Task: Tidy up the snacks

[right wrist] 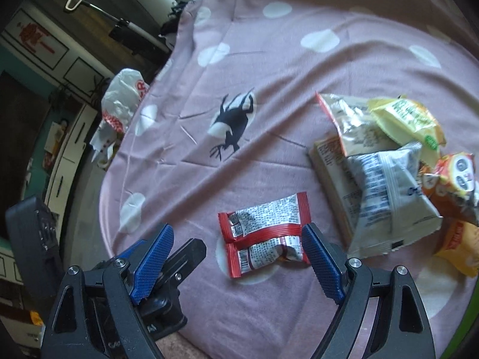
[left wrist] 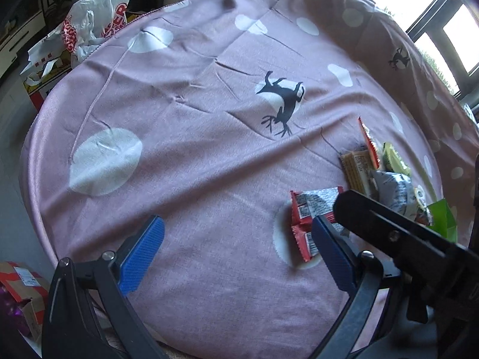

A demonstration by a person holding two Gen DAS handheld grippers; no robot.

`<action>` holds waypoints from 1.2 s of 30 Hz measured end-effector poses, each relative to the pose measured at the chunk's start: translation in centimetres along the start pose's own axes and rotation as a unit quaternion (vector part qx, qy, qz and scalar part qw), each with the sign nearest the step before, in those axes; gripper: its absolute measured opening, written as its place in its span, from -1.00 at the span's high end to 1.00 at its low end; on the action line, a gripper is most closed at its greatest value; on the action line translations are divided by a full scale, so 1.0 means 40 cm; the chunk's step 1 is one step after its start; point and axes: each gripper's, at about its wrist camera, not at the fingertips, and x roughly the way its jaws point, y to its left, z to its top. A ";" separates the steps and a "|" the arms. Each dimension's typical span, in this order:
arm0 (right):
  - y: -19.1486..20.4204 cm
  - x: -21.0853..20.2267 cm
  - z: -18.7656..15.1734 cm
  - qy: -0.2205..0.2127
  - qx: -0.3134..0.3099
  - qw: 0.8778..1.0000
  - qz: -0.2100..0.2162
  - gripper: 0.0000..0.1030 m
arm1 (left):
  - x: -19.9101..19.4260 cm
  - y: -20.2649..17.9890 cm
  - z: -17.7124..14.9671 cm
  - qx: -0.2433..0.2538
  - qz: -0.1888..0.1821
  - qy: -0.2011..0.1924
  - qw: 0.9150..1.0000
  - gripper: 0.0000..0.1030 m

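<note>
Between the spread blue fingers [right wrist: 321, 264] of the right gripper [right wrist: 236, 264] lies a pair of red snack packets [right wrist: 265, 234], joined and folded one over the other, flat on the pink bedspread [right wrist: 269, 59]. Those fingers stand wide apart, gripping nothing; the right-hand one sits just beside the packets' edge, the other well off to the left, so to my eye the tool is lined up to close on them. The left gripper [left wrist: 236, 252] hangs alongside, its fingers equally spread and empty, pointing over bare cloth with the red packets [left wrist: 308, 218] at its right finger.

Further out to the right, the other snacks sit heaped together: a white crinkled bag [right wrist: 386, 191] on top of a tan wafer pack [right wrist: 329, 173], a yellow pouch [right wrist: 404, 119] behind, and an orange owl-print bag [right wrist: 452, 179] at the edge. A green edge [left wrist: 443, 218] shows past the pile; whether it is a bag or box for the snacks I cannot tell. The red pair lying apart suggests it is being sorted out singly.

Off the bed's far corner, a white plastic carrier bag [left wrist: 89, 21] slumps over a box.
</note>
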 end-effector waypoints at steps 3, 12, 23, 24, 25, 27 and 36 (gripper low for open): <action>-0.028 0.006 0.003 0.006 0.017 1.000 -0.013 -0.70 | 0.011 -0.013 -0.005 0.010 -0.020 0.008 1.000 -0.90; -0.068 0.034 -0.005 0.018 0.039 0.998 -0.056 -0.54 | 0.043 -0.078 -0.023 0.063 -0.022 0.008 0.998 -0.60; -0.087 0.046 -0.013 0.020 0.031 0.999 -0.035 -0.11 | 0.060 -0.117 -0.031 0.088 -0.092 0.017 0.992 0.18; -0.088 0.042 -0.015 0.017 0.031 0.999 -0.035 -0.10 | 0.058 -0.120 -0.033 0.090 -0.089 0.014 0.992 0.17; -0.086 0.043 -0.015 0.016 0.033 0.999 -0.035 -0.10 | 0.056 -0.122 -0.034 0.092 -0.089 0.012 0.992 0.17; -0.086 0.038 -0.017 0.013 0.037 0.999 -0.036 -0.08 | 0.048 -0.126 -0.034 0.095 -0.089 0.009 0.991 0.19; -0.081 -0.098 -0.016 -0.065 0.050 0.996 -0.035 -0.08 | -0.059 -0.214 -0.035 0.138 -0.109 -0.068 0.982 0.22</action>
